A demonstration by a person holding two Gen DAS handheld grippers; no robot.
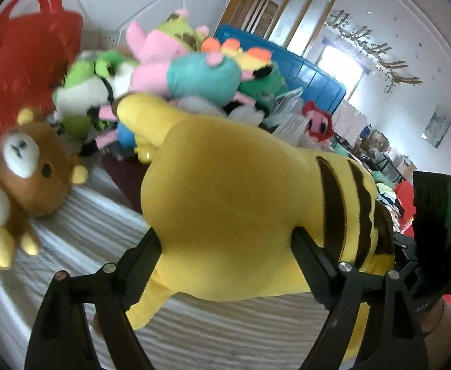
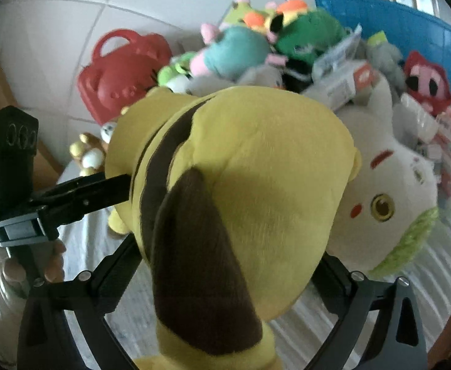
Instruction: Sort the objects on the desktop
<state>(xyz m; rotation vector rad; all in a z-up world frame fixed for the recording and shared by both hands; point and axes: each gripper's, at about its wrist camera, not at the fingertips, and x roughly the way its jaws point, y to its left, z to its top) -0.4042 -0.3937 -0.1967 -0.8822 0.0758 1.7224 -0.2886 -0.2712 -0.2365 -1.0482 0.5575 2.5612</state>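
Bear plush, brown with a white muzzle, lies at the near left on the white striped cloth. Far behind it stands a red plastic basket with looped handles. To the right of the bear, a heap of soft toys fills the far middle: a green frog plush, a pink plush, and a teal plush with orange bits on top. A blue bin sits behind the heap.

In the near middle, the big yellow plush with dark brown stripes fills most of both views. The left gripper is clamped on its rounded body, one black finger pressing into each side. Further right, the right gripper grips the same toy at its rear, its fingers dug in on either side beside the brown tail.

Just right of the yellow toy lies a white cat plush with a yellow eye and green trim, touching it. A red-and-pink plush sits at the far right, near the blue bin's edge.
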